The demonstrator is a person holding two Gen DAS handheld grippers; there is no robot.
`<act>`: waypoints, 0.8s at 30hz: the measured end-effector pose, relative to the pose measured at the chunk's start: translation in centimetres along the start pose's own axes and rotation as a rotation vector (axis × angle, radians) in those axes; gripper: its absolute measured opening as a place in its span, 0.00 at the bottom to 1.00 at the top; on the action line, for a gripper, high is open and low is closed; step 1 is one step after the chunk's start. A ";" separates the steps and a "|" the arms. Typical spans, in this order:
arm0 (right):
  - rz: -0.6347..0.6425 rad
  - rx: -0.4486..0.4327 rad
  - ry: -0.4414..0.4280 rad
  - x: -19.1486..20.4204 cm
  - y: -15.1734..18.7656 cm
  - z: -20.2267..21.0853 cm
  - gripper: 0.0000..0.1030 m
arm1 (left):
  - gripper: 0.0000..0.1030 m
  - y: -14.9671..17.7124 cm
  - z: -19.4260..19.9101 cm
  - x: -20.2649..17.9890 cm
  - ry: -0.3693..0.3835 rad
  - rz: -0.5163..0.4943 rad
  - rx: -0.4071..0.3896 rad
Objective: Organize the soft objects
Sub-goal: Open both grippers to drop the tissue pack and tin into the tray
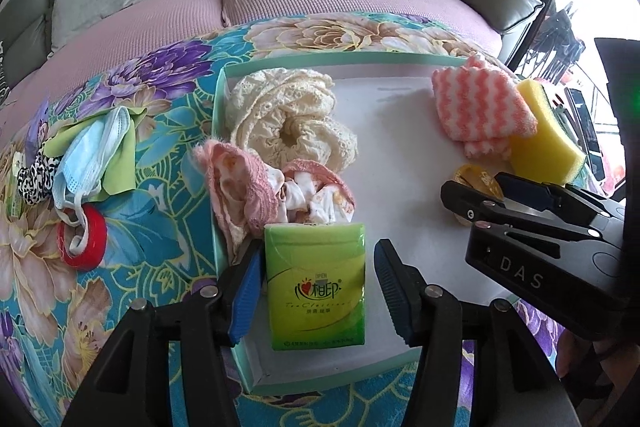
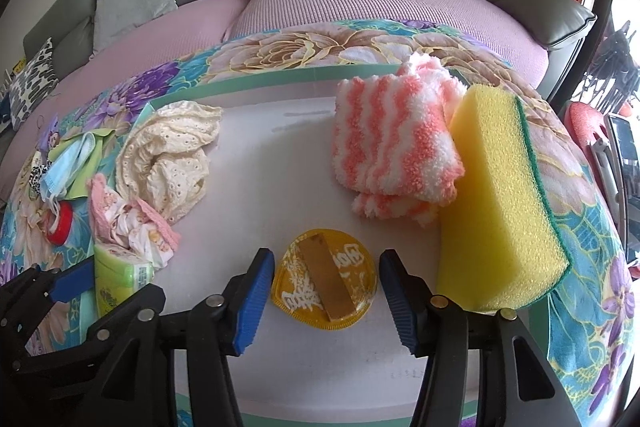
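A sofa backs the floral-clothed desk. On my left wrist view, my left tongs gape around the tissue pack, laid in the tray beside gathered cloths. Right wrist view: right tongs stand released astride the yellow disc, apparently ready to grip it.

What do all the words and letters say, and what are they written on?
"OPEN": small tab on the green tissue pack.
"心相印": brand on the same pack, left wrist view.
Thin script and small print below it: too blurred to read.
"DAS": side of the right tool.
White characters on the round yellow pad: partly covered by its strap, unreadable.
Side print on the pack, right wrist view: too small.
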State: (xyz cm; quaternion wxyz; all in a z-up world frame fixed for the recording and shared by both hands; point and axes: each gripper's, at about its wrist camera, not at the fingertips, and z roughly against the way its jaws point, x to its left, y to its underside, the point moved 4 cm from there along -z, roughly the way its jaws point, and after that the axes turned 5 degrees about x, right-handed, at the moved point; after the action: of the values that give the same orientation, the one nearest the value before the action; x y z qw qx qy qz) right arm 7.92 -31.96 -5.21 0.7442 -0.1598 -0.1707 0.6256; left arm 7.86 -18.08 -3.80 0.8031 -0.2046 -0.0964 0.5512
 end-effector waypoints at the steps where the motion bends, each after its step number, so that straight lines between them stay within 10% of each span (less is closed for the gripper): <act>1: 0.000 -0.001 0.001 0.0 0.0 0.1 0.59 | 0.55 0.0 0.1 0.0 -0.002 -0.001 -0.002; 24: 0.000 -0.023 0.025 0.0 -0.3 0.9 0.78 | 0.56 -0.3 3.7 4.3 -0.016 0.107 -0.091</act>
State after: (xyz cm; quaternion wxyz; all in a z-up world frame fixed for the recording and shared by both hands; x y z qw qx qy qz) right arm 7.73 -31.98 -4.25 0.7443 -0.1763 -0.1686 0.6217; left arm 8.36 -13.37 -0.64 0.7614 -0.2413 -0.1168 0.5902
